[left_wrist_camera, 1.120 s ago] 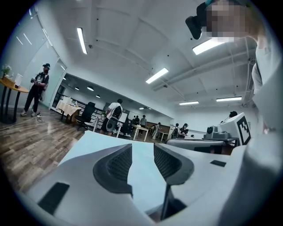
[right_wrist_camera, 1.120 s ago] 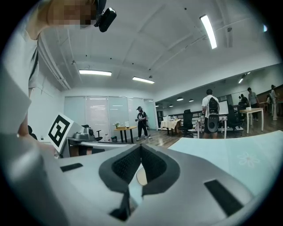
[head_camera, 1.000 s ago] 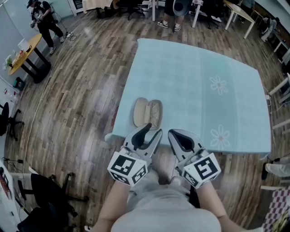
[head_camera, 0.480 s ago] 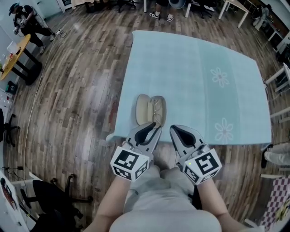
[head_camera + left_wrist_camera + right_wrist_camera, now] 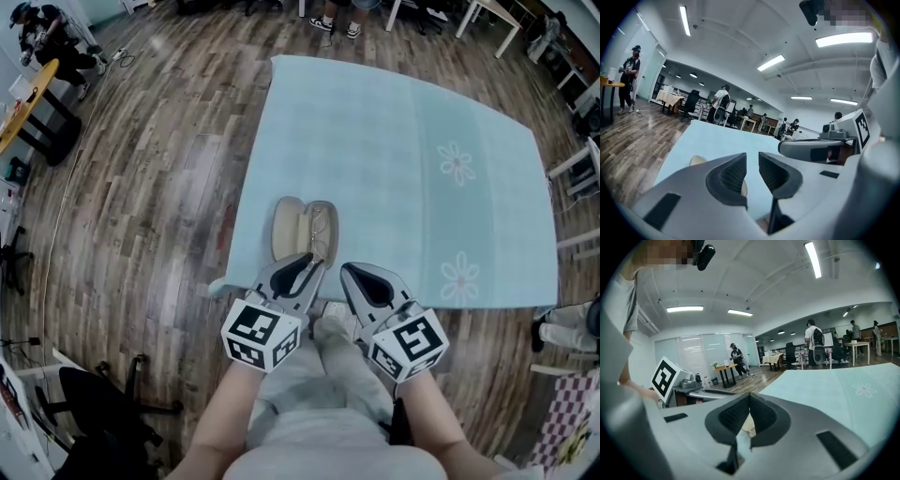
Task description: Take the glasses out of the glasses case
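Table with a pale blue cloth, on a wooden floor

The table [image 5: 394,141] is covered edge to edge by a light blue cloth [image 5: 356,112] printed with two white flowers [image 5: 456,161], one at about 3 o'clock and one at 5 o'clock. At about 7 o'clock, near the front edge, a beige glasses case [image 5: 292,228] lies open flat on the cloth, with glasses [image 5: 322,234] in its right half. Plank floor [image 5: 141,187] surrounds the table.

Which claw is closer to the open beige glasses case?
Left. The left gripper, jaws just closed partway with nothing between, is right before the open beige oval glasses case; the right gripper is farther right.
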`<state>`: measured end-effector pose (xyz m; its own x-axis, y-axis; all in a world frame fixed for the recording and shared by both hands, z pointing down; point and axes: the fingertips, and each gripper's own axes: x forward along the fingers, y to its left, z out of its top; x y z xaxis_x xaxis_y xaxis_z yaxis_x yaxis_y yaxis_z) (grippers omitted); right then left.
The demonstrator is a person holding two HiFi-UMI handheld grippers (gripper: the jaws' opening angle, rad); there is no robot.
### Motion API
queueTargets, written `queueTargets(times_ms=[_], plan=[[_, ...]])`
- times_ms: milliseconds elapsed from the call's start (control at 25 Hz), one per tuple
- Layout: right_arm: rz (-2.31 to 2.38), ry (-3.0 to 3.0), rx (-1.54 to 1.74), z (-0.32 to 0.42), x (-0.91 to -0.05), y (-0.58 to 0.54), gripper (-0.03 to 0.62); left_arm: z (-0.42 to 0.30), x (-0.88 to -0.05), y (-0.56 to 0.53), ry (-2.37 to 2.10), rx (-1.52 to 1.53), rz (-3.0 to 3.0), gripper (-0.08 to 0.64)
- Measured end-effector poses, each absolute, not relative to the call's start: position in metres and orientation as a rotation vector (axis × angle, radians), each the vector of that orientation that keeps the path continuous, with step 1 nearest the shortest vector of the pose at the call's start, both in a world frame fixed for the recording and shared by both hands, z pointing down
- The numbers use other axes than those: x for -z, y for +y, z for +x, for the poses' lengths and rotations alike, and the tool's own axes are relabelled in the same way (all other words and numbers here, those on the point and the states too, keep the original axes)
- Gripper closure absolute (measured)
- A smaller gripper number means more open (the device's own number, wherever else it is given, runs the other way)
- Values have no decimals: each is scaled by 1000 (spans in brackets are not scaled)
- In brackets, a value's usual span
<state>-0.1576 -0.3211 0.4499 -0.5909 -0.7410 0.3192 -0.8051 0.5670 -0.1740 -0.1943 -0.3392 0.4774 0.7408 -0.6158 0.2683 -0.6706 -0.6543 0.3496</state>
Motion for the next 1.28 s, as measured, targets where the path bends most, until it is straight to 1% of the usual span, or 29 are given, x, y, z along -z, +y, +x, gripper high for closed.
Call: queueTargets(times_ms=[200, 480, 760, 1280], plan=[[1267, -2593, -457, -146, -457, -337, 584, -186, -493, -356, -1020, -216, 2468, 477], [1245, -2589, -511, -135, -471, -355, 584, -183, -522, -373, -1091, -349, 2341, 476], [1231, -2601, -570, -131, -484, -369, 584, -191, -546, -389, -1158, -443, 2209, 459], [1178, -2605, -658, -124, -506, -387, 584, -184, -603, -410, -1135, -608, 1919, 459]])
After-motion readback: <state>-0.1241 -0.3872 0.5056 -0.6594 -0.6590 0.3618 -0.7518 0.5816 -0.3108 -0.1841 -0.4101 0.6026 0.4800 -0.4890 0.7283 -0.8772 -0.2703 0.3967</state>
